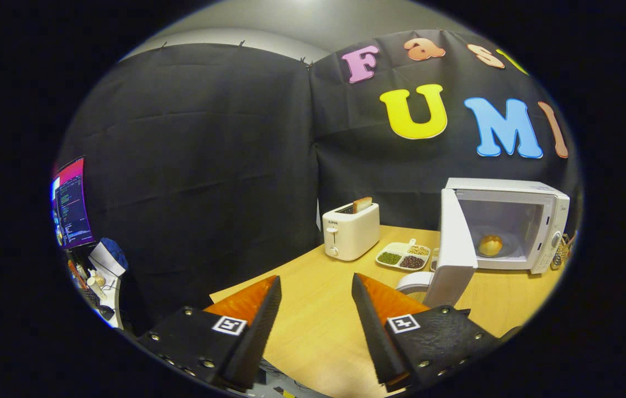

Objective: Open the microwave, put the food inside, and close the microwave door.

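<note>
A white microwave [539, 221] stands at the far right of the wooden table [324, 326], beyond my right finger. Its door [453, 249] is swung wide open toward me. Inside, a round bread roll [490, 245] sits on the turntable plate. My gripper [315, 293] is open with nothing between its fingers, well back from the microwave and to its left, over the table's near edge.
A white toaster [350, 230] with a slice of bread [362, 204] in a slot stands at the back. A divided dish [403, 257] of beans lies beside it. A white round object [415, 283] sits just in front of the door. A monitor [71, 203] and cluttered desk are off to the left.
</note>
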{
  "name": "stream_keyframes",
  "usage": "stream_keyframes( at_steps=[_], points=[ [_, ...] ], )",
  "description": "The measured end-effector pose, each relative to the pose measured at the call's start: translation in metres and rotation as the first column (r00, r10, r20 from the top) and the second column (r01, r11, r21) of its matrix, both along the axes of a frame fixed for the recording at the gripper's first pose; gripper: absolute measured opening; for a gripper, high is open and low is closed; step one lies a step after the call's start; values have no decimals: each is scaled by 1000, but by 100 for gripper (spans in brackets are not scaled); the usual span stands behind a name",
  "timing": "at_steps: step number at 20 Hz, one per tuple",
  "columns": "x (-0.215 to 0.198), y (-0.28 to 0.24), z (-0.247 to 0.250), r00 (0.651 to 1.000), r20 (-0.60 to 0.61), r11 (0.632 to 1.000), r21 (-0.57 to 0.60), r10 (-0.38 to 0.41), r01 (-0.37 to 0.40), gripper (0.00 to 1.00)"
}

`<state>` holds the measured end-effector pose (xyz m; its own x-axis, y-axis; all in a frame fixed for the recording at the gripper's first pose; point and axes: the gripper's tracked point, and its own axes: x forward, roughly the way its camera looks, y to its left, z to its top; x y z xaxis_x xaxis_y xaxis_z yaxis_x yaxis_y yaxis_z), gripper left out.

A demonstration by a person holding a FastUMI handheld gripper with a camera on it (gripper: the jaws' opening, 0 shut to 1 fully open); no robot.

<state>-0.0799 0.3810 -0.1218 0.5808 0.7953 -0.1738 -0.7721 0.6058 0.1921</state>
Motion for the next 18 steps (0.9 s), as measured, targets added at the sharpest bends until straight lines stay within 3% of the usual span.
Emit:
stream_keyframes(
  at_steps=[2, 3, 5, 12, 18],
  points=[
    [8, 2, -14, 999, -32, 1000, -23, 5, -6, 56],
    [14, -4, -19, 999, -39, 999, -37, -32, 31, 55],
    [29, -11, -25, 996, -60, 997, -52, -58, 55, 8],
    [42, -29, -31, 998, -27, 993, -101, -59, 56, 4],
    [58, -66, -36, 991, -56, 988, -104, -123, 117, 4]
  ],
)
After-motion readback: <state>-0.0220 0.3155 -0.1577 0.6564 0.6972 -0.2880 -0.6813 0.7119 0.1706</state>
